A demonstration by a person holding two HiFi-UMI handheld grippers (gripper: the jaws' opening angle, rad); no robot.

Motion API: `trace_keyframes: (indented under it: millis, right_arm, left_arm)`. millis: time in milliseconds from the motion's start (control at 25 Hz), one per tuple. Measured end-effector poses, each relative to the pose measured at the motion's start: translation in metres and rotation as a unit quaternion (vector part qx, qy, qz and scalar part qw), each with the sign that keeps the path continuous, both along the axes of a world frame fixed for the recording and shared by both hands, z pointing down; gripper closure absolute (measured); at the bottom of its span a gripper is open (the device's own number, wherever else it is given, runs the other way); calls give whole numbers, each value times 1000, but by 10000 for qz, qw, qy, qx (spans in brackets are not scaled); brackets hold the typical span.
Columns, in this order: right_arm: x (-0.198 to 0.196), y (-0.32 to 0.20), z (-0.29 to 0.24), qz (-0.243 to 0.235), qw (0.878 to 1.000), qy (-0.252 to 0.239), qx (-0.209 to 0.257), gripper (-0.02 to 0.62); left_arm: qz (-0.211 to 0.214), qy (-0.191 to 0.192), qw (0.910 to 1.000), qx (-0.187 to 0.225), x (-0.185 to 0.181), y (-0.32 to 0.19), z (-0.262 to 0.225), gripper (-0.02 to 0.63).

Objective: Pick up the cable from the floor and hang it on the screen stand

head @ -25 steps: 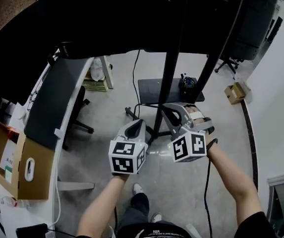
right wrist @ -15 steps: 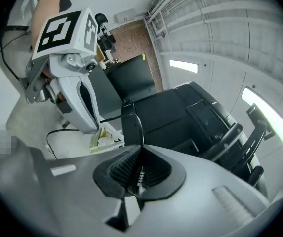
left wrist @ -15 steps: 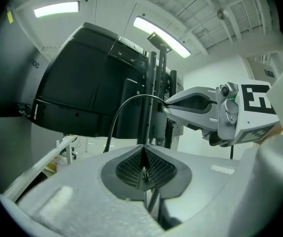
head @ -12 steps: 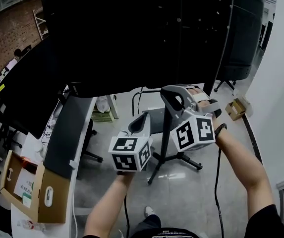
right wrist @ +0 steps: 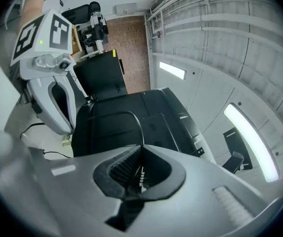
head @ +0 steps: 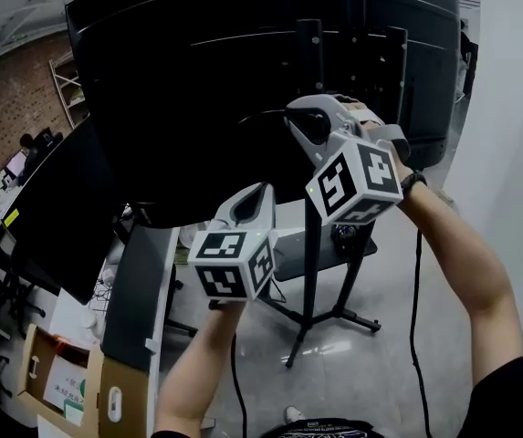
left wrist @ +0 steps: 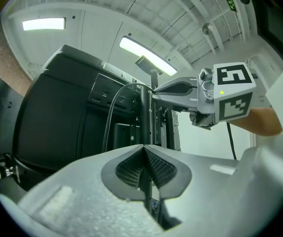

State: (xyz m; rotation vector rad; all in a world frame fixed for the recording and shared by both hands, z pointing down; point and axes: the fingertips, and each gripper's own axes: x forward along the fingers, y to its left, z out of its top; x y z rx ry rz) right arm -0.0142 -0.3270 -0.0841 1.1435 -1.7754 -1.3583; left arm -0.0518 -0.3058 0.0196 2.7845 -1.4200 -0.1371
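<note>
A thin black cable (head: pixel 259 114) arcs between my two grippers in front of the back of the big black screen (head: pixel 197 80). The screen stands on a black pole stand (head: pixel 311 254). My right gripper (head: pixel 299 117) is raised high against the screen's back and is shut on the cable (right wrist: pixel 131 115), which enters its jaws (right wrist: pixel 141 154). My left gripper (head: pixel 254 194) sits lower and to the left. It is shut too (left wrist: pixel 143 154), with a dark strand that looks like the cable pinched between its pads. In the left gripper view the cable (left wrist: pixel 112 107) loops up to the right gripper (left wrist: pixel 156 90).
A small black shelf (head: pixel 288 254) on the stand carries a dark object (head: pixel 343 237). A desk (head: pixel 138 281) and an open cardboard box (head: pixel 60 381) are at the left, with another dark monitor (head: pixel 51 217) above. A white wall is at the right.
Both grippers have risen from low near the stand's base to the height of the screen's back. The right one is now the higher, and the head view has tilted up.
</note>
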Motion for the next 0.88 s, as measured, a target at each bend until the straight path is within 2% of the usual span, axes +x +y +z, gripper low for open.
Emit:
trace_keyframes:
  millis: [360, 640, 880]
  right_arm:
    - [12, -29, -92, 508, 9981, 98, 323, 577]
    - [24, -57, -135, 755, 9968, 70, 249, 577]
    - [38, -78, -170, 777, 9966, 19, 279, 577]
  left_arm:
    - [373, -240, 9984, 341, 23, -22, -47, 607]
    - [617, -416, 9966, 356, 52, -44, -82, 607]
    - [503, -602, 9956, 510, 62, -67, -109, 607]
